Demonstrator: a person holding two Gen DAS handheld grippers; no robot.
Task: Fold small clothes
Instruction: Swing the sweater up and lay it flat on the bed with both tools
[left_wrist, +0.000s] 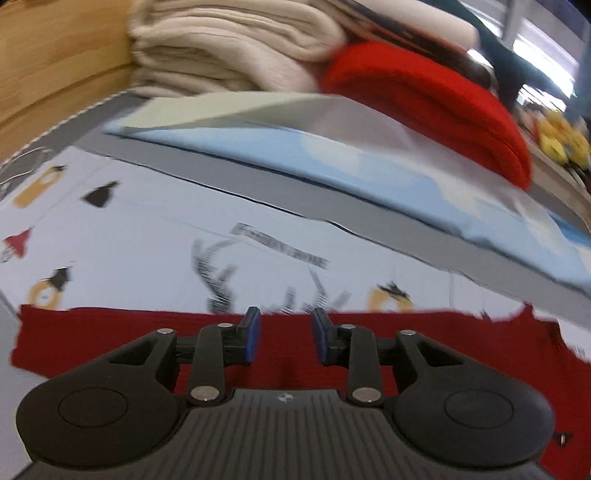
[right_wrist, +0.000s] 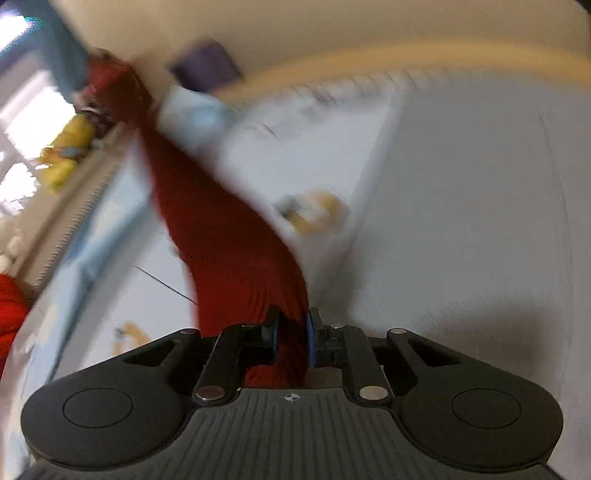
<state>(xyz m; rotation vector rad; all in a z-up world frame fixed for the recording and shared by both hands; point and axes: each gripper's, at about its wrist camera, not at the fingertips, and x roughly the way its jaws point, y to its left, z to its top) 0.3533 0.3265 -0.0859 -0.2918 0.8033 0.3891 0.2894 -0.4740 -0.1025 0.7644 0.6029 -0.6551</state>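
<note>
A dark red knit garment (left_wrist: 110, 339) lies flat on a white printed sheet (left_wrist: 147, 229) under my left gripper (left_wrist: 284, 336). The left gripper is open, its blue pads apart just above the garment's far edge, holding nothing. In the right wrist view my right gripper (right_wrist: 291, 339) is shut on an edge of the same red knit garment (right_wrist: 229, 236), which stretches away from the pads up and to the left, lifted off the sheet. That view is blurred by motion.
A pile of folded clothes sits at the back: beige knits (left_wrist: 229, 48), a bright red knit (left_wrist: 436, 103) and a light blue piece (left_wrist: 332, 162). A wooden board (left_wrist: 55, 62) stands at the left. Yellow toys (right_wrist: 70, 147) lie at the far edge.
</note>
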